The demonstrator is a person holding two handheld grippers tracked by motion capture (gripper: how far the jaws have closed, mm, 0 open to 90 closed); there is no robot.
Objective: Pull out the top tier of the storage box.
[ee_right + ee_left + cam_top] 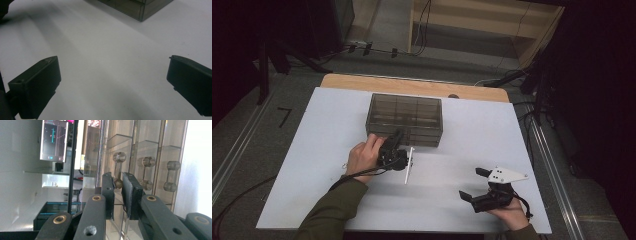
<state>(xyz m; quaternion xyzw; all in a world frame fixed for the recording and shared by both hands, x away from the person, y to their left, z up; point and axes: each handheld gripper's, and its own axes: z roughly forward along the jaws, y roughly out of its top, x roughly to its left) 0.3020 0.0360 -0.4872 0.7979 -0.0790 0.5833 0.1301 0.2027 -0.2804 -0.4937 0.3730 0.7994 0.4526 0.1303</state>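
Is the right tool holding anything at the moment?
No, the right tool stands wide open above the bare white table.

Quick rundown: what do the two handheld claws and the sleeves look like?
Both are black. The left claw has flat rectangular pads on thick links with brass-coloured pivot rings, and a black cable trails back along the olive-green sleeve. The right claw has blocky black pads, a pale grey three-cornered plate with small dark holes on top, and a black cable loop beside the hand.
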